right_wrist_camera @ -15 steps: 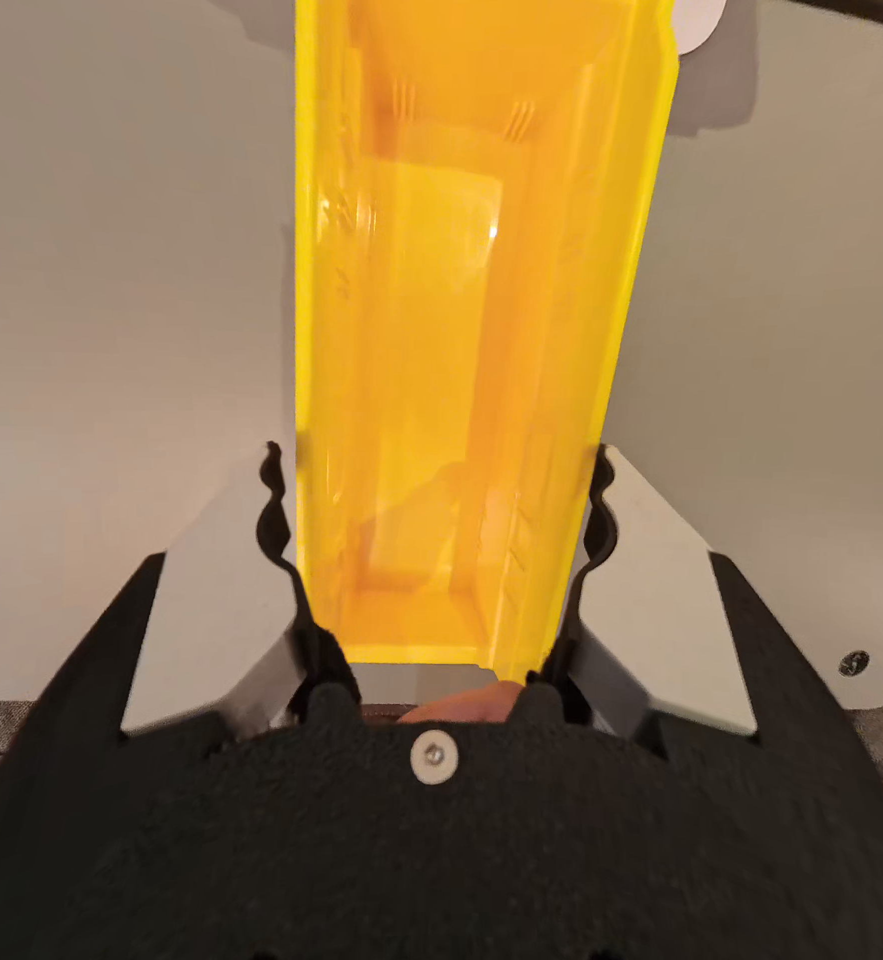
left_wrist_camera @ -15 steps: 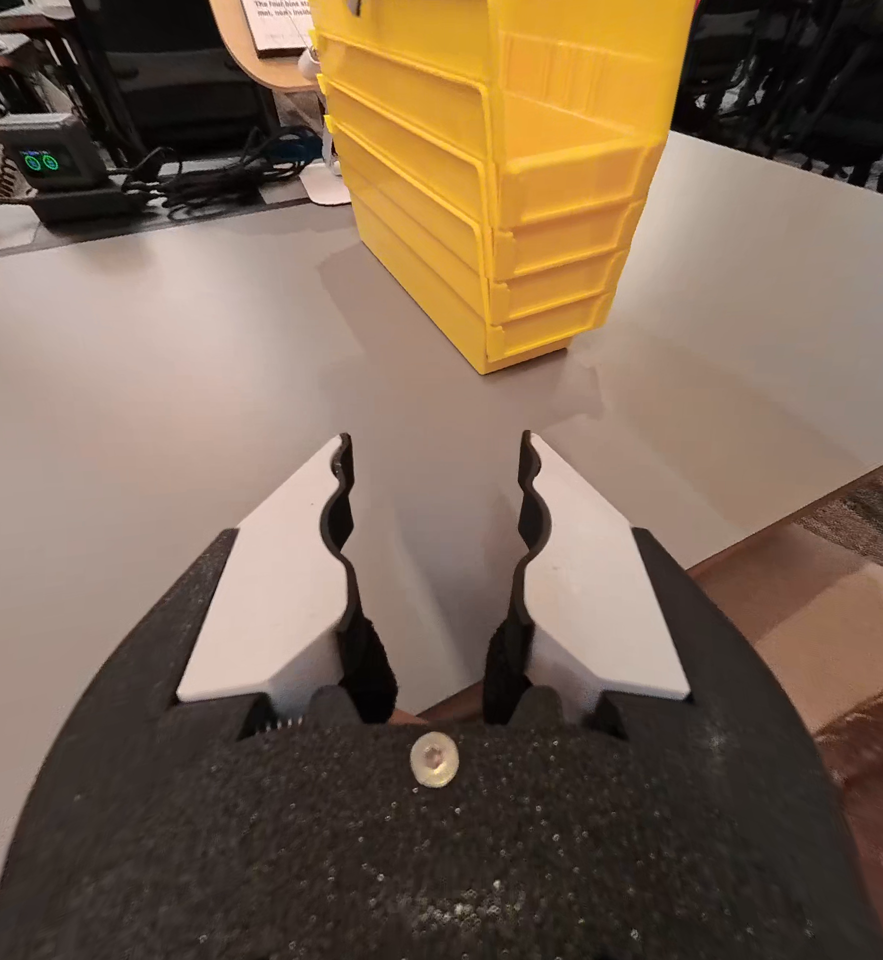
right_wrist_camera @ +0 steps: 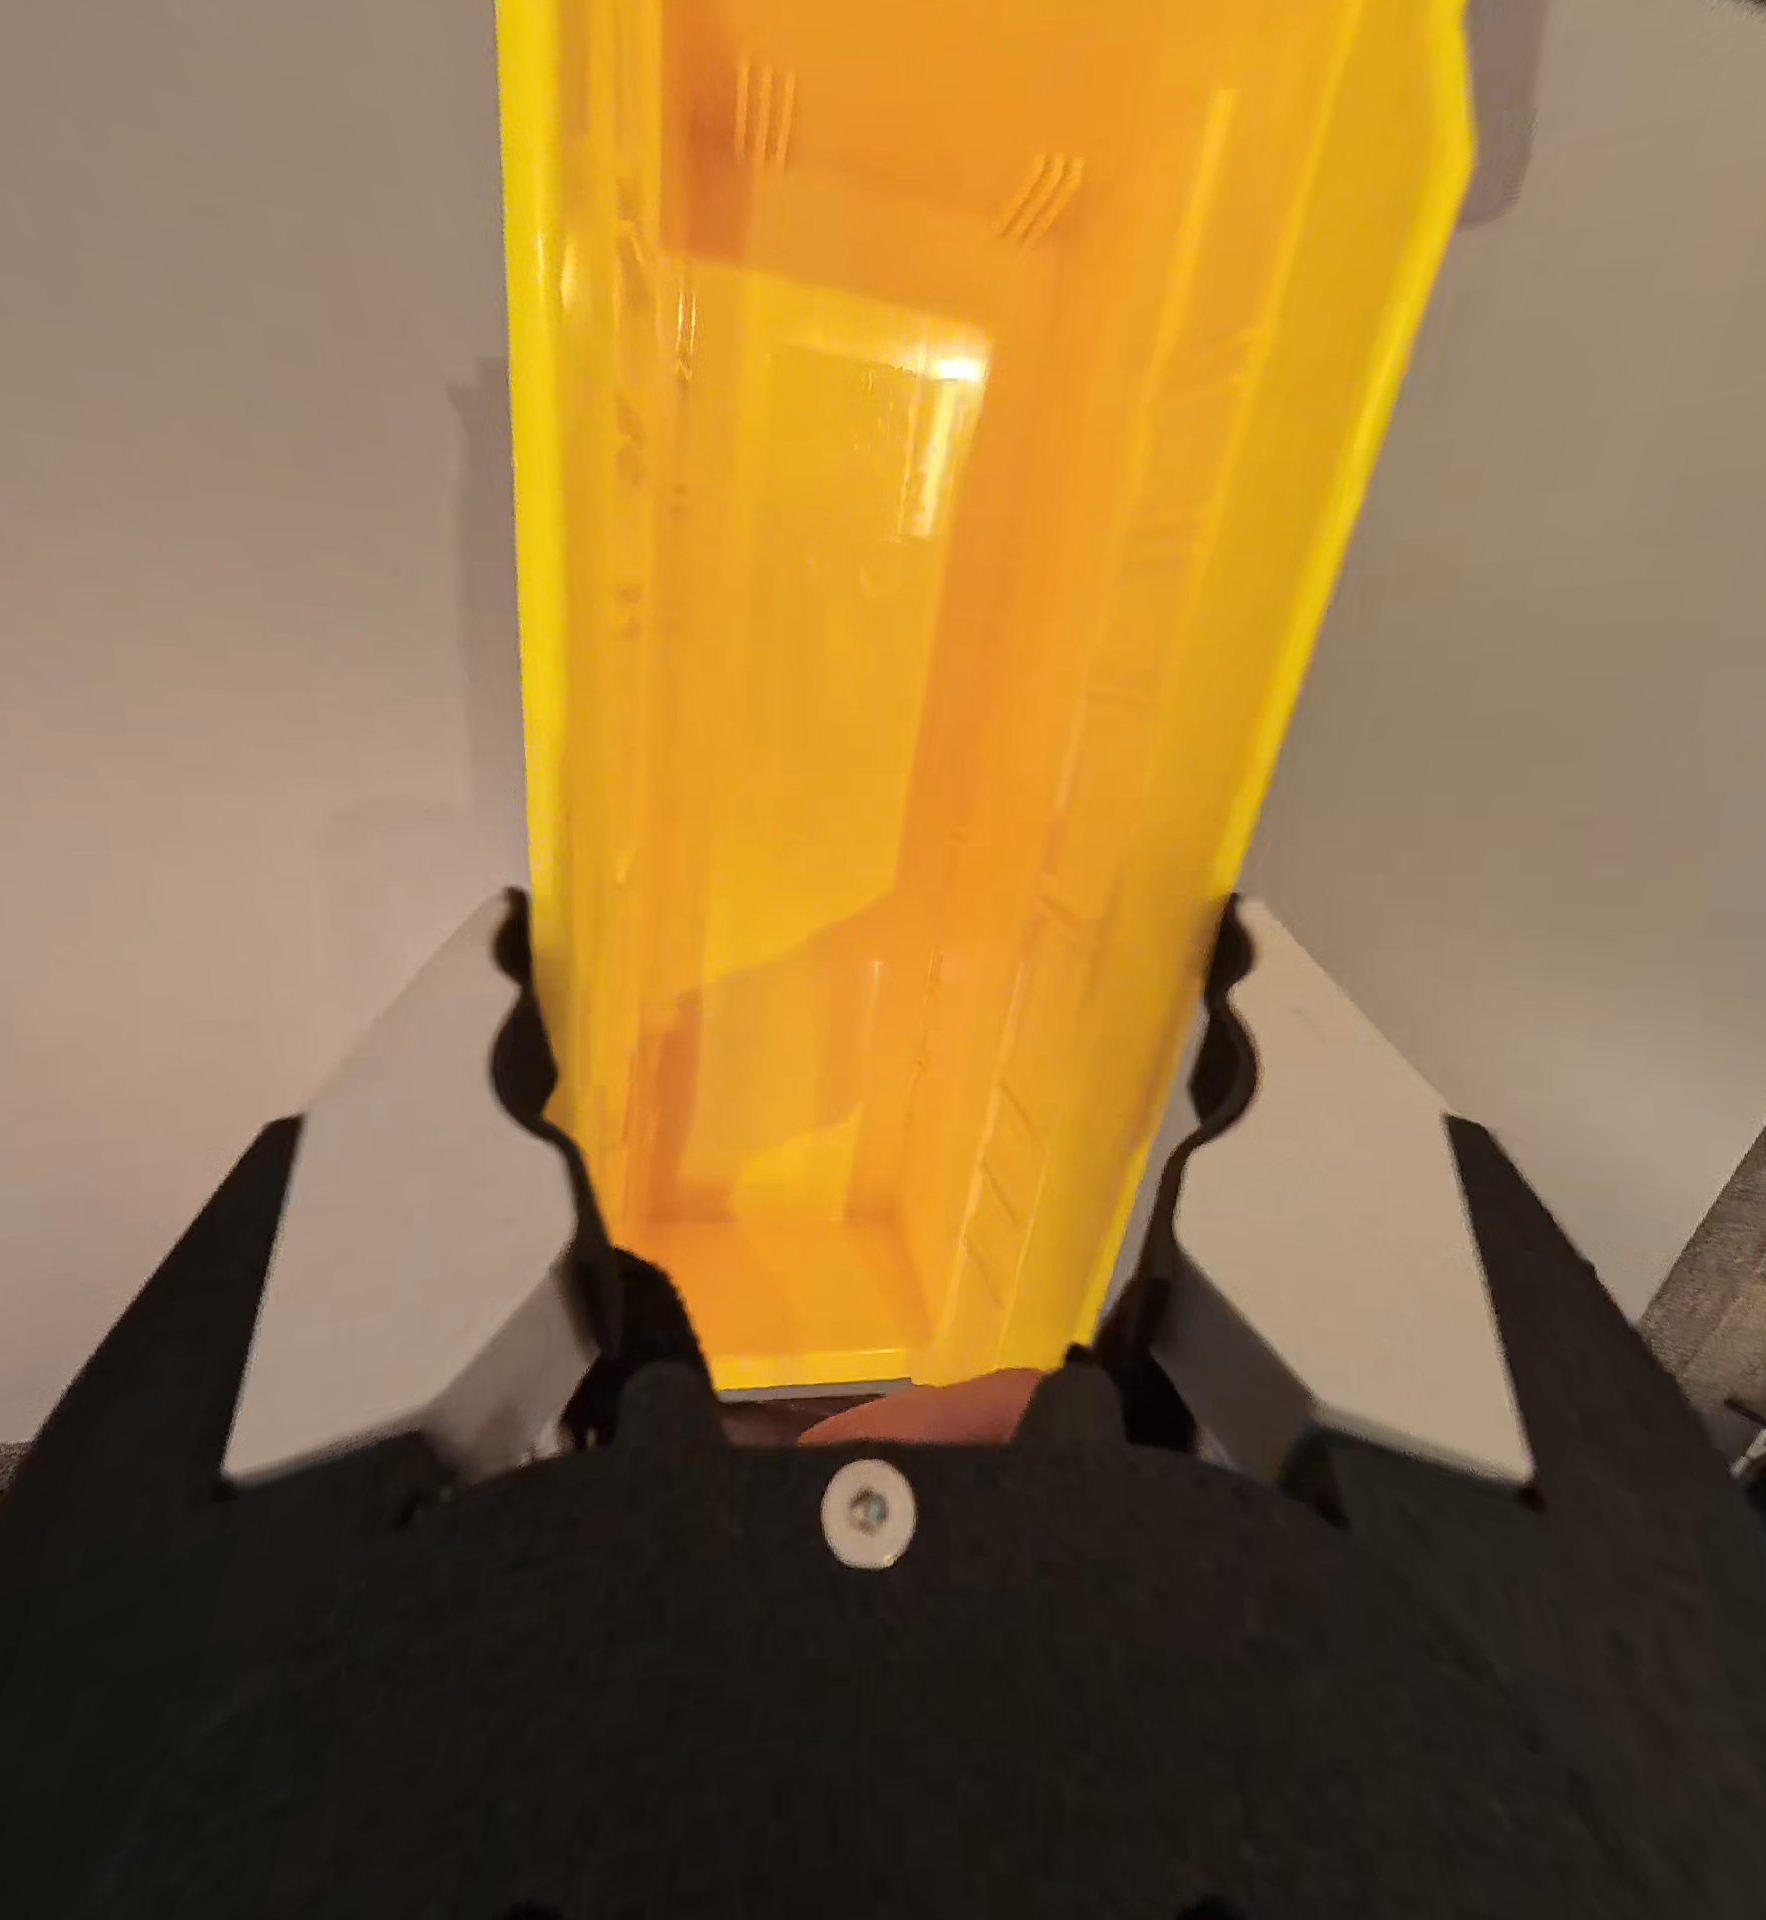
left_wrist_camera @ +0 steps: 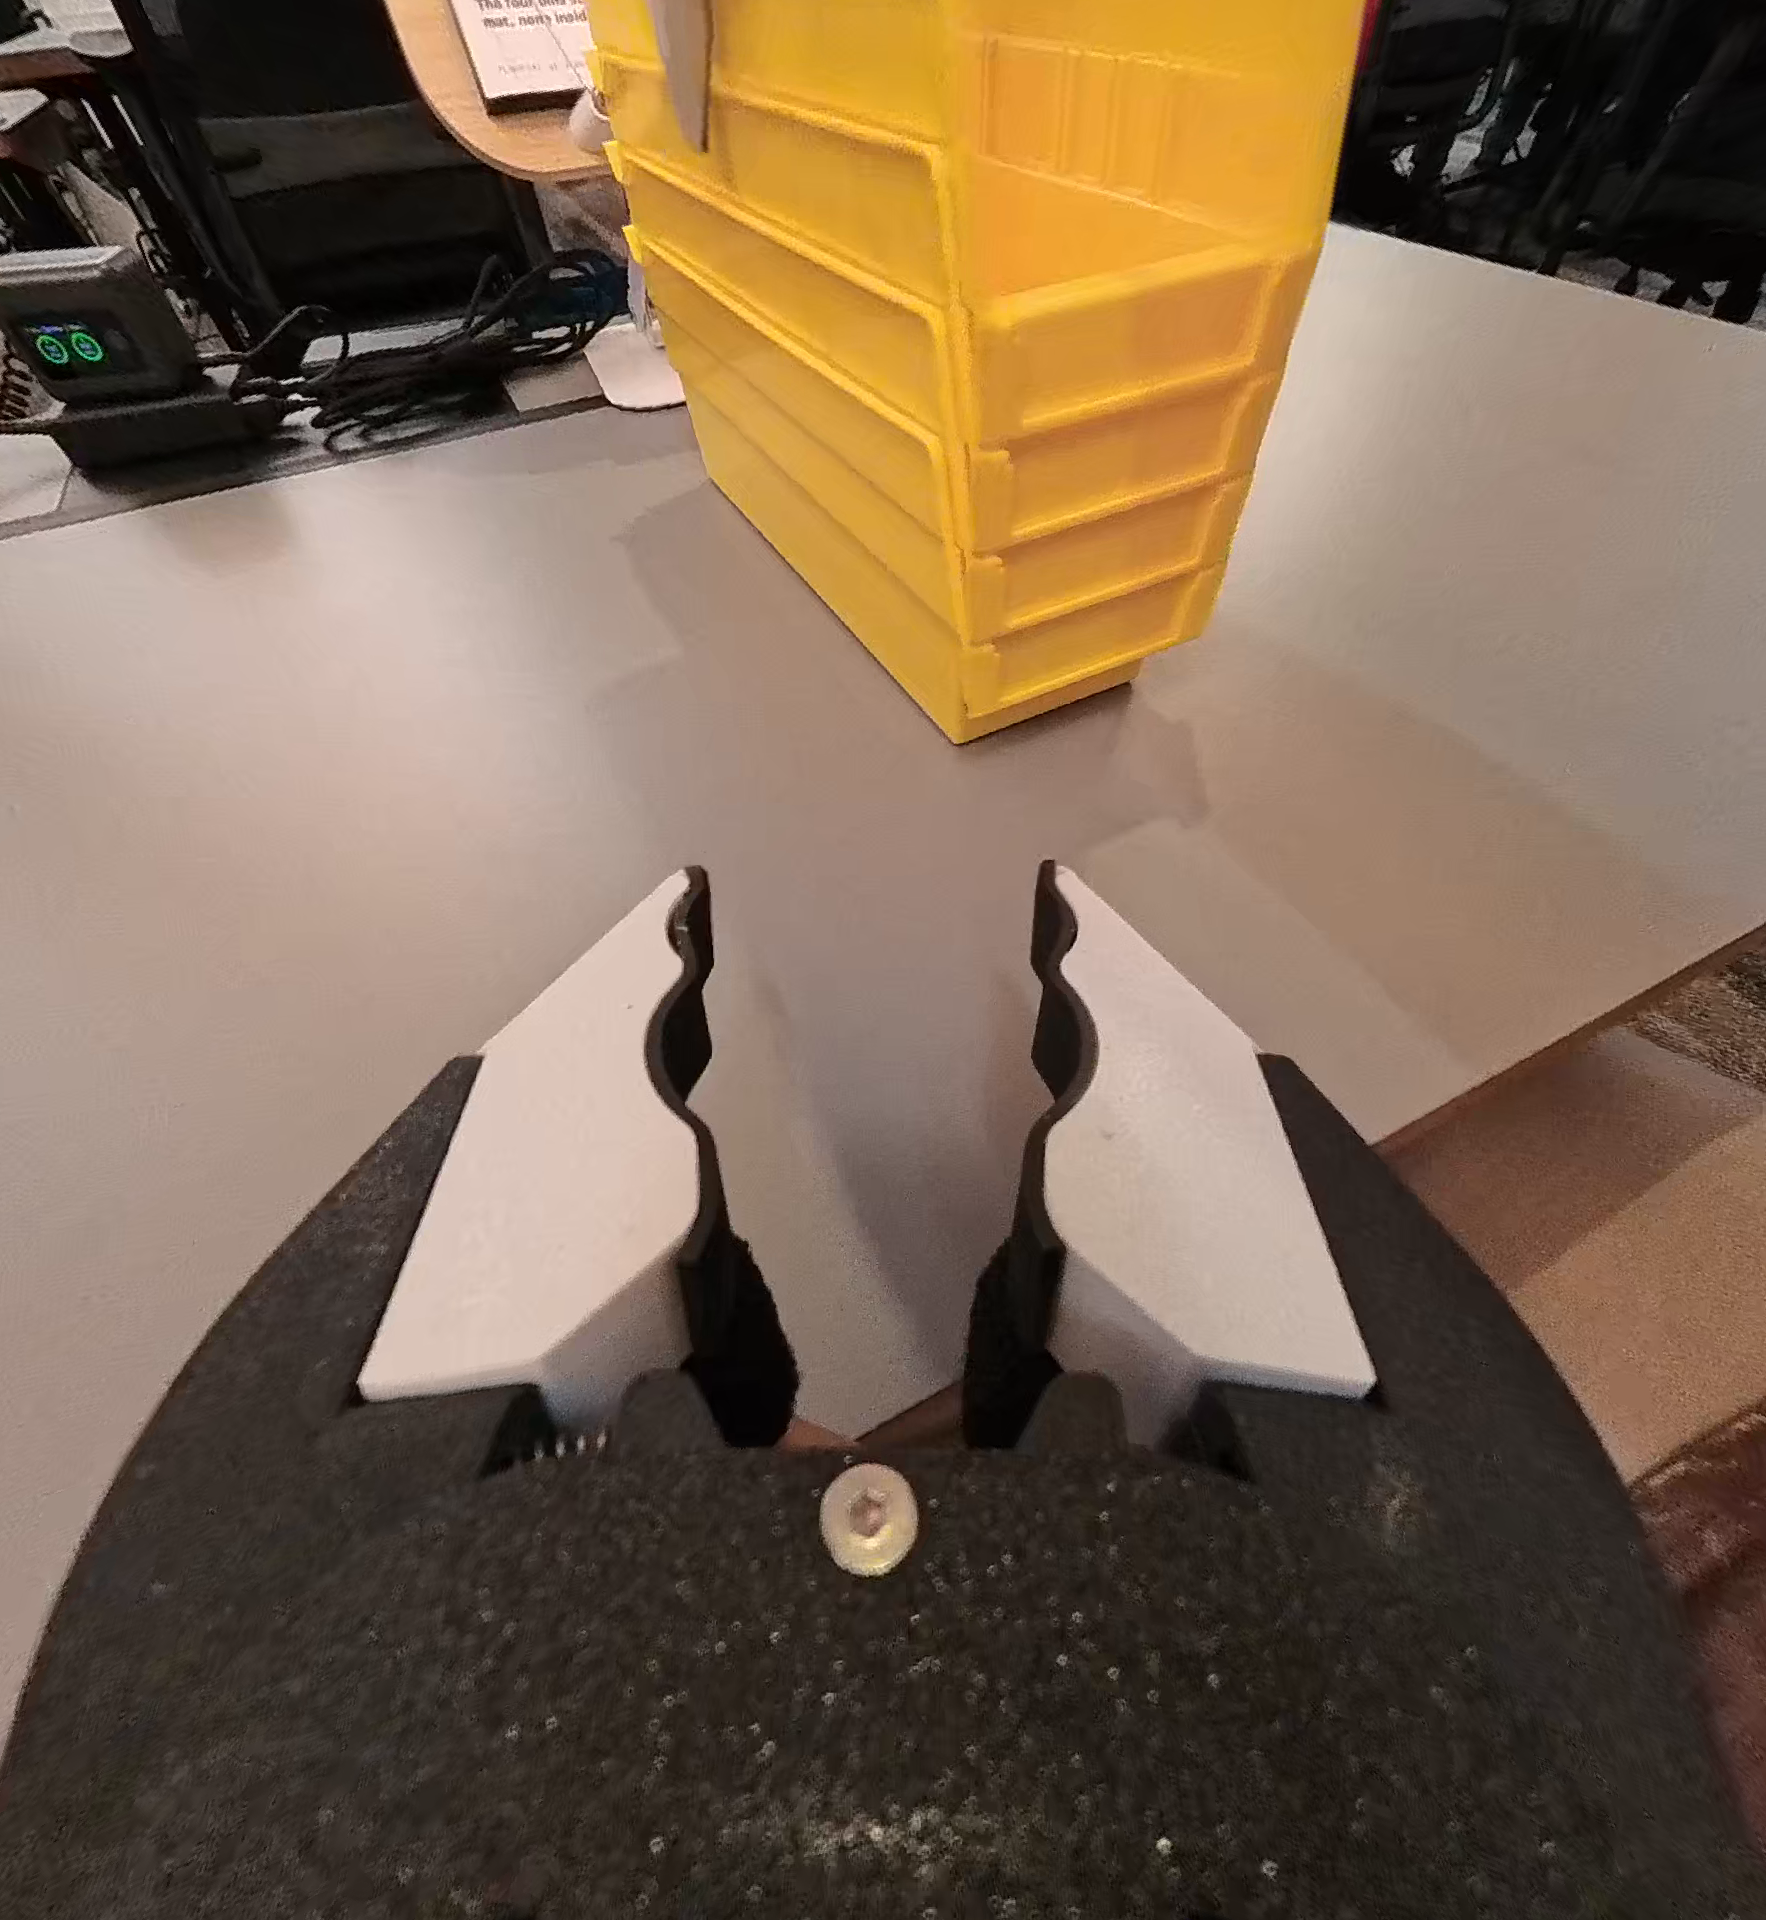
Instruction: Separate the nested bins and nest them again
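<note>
A stack of several nested yellow bins [left_wrist_camera: 1097,436] stands upright on the grey table [left_wrist_camera: 339,831], ahead of my left gripper [left_wrist_camera: 868,883]. The left gripper is open and empty, low over the table and well short of the stack. My right gripper [right_wrist_camera: 868,914] looks down into the top bin [right_wrist_camera: 858,623]. Its jaws are spread wide and straddle the bin's two long walls, close against them. One of its white fingers [left_wrist_camera: 690,83] shows against the top bin's left side in the left wrist view. The lower bins are hidden in the right wrist view.
The table's front edge [left_wrist_camera: 1481,1091] runs diagonally at the right, with floor and rug beyond. Behind the table at the left are a grey power unit [left_wrist_camera: 68,332] with green lights and a tangle of black cables [left_wrist_camera: 422,353]. A curved wooden board [left_wrist_camera: 484,114] stands behind the stack.
My right gripper has come lower around the top bin, which fills more of its view; its finger reaches further down the bin's side. The left gripper and the stack have not moved.
</note>
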`<state>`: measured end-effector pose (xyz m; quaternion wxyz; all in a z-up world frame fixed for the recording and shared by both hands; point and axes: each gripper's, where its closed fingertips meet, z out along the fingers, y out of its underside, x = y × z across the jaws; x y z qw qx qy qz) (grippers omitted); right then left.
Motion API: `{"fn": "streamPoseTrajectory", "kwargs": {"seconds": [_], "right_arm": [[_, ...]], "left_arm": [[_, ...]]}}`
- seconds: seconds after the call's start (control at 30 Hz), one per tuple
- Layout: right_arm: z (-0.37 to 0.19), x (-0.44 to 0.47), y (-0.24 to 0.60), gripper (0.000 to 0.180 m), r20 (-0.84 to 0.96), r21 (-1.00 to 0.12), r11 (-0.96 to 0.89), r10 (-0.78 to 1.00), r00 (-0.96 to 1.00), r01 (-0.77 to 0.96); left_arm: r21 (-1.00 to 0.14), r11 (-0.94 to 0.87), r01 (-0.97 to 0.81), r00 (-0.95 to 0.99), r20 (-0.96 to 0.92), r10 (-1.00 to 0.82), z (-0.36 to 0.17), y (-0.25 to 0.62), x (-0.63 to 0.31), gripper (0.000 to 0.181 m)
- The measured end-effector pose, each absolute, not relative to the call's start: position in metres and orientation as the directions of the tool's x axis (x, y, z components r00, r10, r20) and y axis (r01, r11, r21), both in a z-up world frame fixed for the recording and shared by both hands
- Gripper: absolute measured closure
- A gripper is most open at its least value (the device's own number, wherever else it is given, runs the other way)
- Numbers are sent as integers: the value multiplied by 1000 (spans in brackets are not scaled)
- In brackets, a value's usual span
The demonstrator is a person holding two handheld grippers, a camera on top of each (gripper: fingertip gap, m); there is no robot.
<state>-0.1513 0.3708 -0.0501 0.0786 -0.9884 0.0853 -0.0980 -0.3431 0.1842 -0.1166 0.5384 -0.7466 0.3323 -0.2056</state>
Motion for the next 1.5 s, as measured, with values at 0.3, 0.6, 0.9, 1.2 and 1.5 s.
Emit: {"fn": "streamPoseTrajectory", "kwargs": {"seconds": [0.3, 0.6, 0.9, 1.2, 1.5], "right_arm": [[-44, -145, 371, 71, 134, -176, -975, -160, 978, -136], [-42, -143, 367, 67, 96, -146, -981, -142, 985, -127], [-34, -146, 368, 73, 97, -134, -985, -122, 988, -108], [1, -144, 367, 72, 105, -151, -984, -107, 989, -90], [55, -134, 367, 73, 120, -182, -979, -113, 986, -91]], "left_arm": [[-941, -218, -259, 703, -29, -711, -116, 189, -348, 123], [-937, -202, -285, 691, -54, -721, -119, 184, -342, 123], [-937, -216, -273, 698, -39, -715, -119, 189, -348, 125], [-934, -223, -279, 689, -33, -724, -122, 186, -344, 125], [-934, -226, -276, 690, -29, -723, -121, 186, -345, 125]]}}
